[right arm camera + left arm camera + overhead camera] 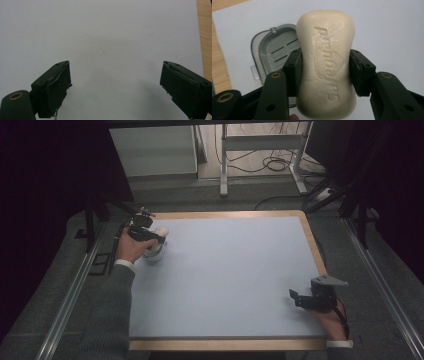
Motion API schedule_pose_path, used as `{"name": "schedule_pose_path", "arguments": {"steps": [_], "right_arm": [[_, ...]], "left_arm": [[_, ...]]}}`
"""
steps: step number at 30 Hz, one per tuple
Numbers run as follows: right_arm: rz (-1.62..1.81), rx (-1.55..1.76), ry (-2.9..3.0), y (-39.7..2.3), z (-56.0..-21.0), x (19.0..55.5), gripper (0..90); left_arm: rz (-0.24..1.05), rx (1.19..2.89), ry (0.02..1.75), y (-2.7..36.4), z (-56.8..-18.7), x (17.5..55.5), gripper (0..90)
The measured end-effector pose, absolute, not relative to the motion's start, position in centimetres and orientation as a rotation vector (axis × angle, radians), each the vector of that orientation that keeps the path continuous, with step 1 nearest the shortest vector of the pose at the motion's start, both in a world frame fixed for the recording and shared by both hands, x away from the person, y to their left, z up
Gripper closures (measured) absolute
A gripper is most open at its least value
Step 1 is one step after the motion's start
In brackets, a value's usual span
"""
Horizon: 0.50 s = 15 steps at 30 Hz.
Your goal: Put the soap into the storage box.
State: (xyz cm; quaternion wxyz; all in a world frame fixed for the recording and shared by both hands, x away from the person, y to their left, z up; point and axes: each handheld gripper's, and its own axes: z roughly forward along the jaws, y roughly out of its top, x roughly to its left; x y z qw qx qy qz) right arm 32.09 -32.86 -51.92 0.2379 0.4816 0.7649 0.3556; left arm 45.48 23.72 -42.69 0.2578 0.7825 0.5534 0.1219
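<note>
A cream bar of soap with stamped lettering is clamped between the two black jaws of my left gripper. Under it on the mat lies a grey soap dish with drain slots, partly hidden by the soap and the jaw. From above, the left gripper holds the pale soap over the dish near the mat's far left corner. My right gripper rests at the mat's near right, and its jaws stand wide apart with nothing between them.
A pale blue mat covers a wooden board whose edge shows around it. Metal rails run along both sides. Beyond the table stand a metal frame, floor cables and a white panel.
</note>
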Motion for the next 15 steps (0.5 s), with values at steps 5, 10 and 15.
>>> {"name": "schedule_pose_path", "arguments": {"steps": [5, 10, 15], "right_arm": [[0.971, 1.319, 2.098, -32.8, -51.9, 32.1, 9.5], [0.976, 1.322, 2.093, -32.9, -51.9, 32.1, 9.6], [0.971, 1.323, 2.097, -32.9, -52.0, 32.1, 9.6]], "left_arm": [[0.316, 2.116, 1.525, 23.8, -43.3, 46.1, 49.6], [0.311, 2.116, 1.569, 24.0, -44.1, 46.7, 49.6], [0.310, 2.106, 1.603, 24.2, -44.6, 47.3, 49.6]]}}
